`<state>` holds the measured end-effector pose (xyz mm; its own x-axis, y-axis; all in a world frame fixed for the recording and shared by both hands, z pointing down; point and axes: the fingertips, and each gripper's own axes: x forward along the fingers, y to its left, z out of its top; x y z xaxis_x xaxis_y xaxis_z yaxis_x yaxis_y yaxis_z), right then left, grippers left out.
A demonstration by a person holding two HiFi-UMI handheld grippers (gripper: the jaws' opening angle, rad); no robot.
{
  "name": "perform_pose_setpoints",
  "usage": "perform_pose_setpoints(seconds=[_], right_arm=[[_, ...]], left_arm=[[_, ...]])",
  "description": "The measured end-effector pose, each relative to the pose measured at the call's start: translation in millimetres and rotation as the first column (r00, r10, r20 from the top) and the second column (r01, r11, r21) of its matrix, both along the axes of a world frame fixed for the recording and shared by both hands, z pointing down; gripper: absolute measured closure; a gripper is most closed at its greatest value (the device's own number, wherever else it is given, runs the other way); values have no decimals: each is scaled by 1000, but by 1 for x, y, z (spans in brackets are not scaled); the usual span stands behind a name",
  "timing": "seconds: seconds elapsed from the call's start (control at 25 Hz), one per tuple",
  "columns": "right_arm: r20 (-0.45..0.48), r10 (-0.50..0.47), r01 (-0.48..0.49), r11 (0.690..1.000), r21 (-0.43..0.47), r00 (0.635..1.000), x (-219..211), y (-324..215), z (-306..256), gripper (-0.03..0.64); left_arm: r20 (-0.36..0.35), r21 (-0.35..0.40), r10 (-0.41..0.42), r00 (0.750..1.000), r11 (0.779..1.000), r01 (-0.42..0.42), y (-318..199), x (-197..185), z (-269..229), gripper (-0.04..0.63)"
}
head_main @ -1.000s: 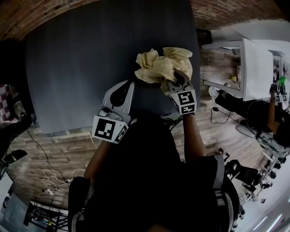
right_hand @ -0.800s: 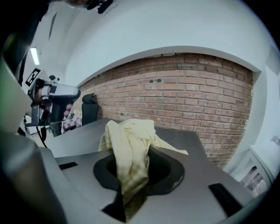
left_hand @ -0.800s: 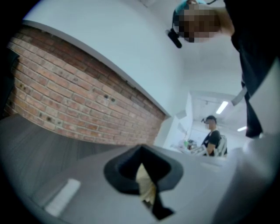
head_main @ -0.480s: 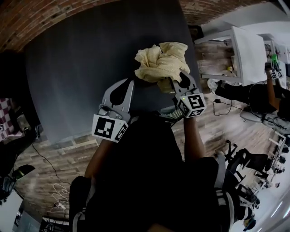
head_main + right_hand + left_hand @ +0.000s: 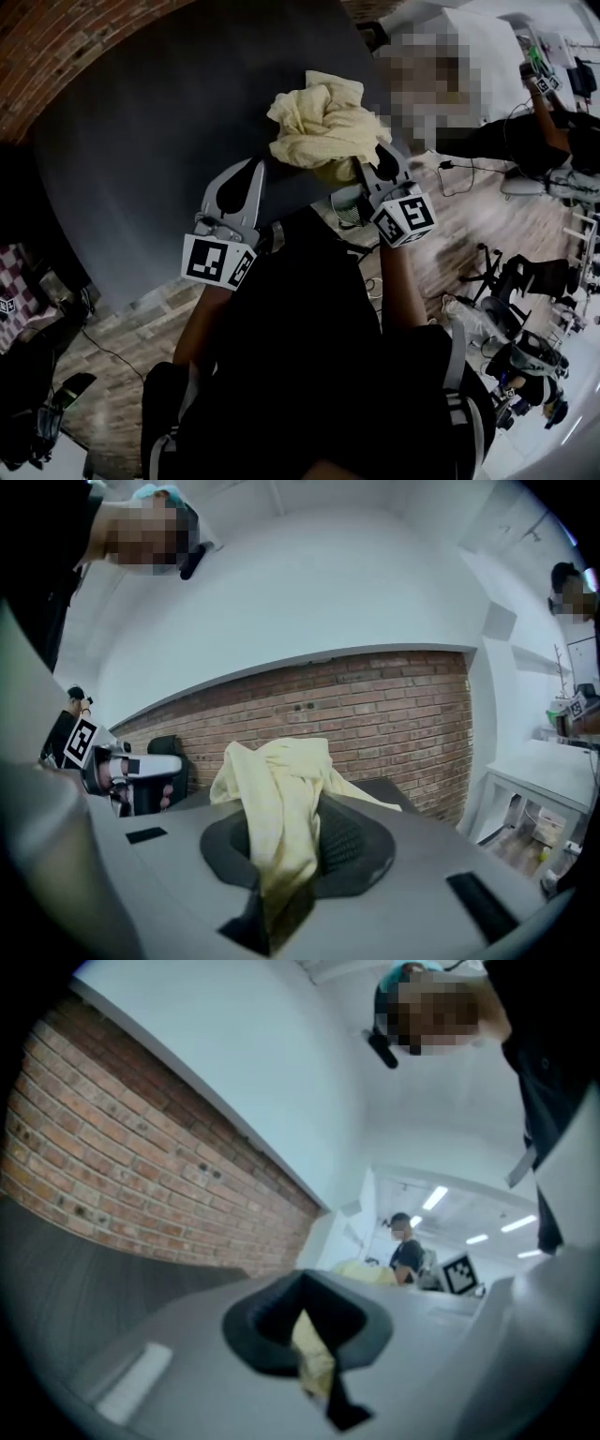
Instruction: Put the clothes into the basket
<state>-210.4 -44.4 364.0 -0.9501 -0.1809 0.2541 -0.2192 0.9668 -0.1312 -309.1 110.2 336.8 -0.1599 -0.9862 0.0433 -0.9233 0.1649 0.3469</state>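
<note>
A crumpled pale yellow cloth (image 5: 319, 122) hangs bunched above the dark grey table (image 5: 141, 141) in the head view. My right gripper (image 5: 372, 171) is shut on its lower right part. In the right gripper view the cloth (image 5: 277, 789) rises out of the closed jaws of that gripper (image 5: 281, 892) and drapes over them. My left gripper (image 5: 251, 173) is just left of the bundle with its jaws together. The left gripper view shows a thin strip of the cloth (image 5: 314, 1358) pinched in that gripper (image 5: 319, 1372). No basket is in view.
A brick wall (image 5: 375, 705) stands behind the table. A white desk (image 5: 548, 771) and office chairs (image 5: 525, 356) are to the right on the wooden floor (image 5: 469, 225). Another person with grippers (image 5: 544, 84) stands at the far right.
The right gripper has risen with the yellow cloth, which now hangs higher over the table. The left gripper has shifted a little alongside it. The head view has swung round.
</note>
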Motion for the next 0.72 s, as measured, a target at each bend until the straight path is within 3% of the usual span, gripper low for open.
perform_pose_setpoints(seconds=[0.24,0.72], right_arm=[[64,75,-72,996,-43,995,47,3,-21,534],[144,157,-152,987,-41,977,152,4,-54,534]], left_arm=[[20,-8,69,997,998,-69,-6,32,-3,591],[47,-13,169,984,986,-169,-29,130,-14,591]])
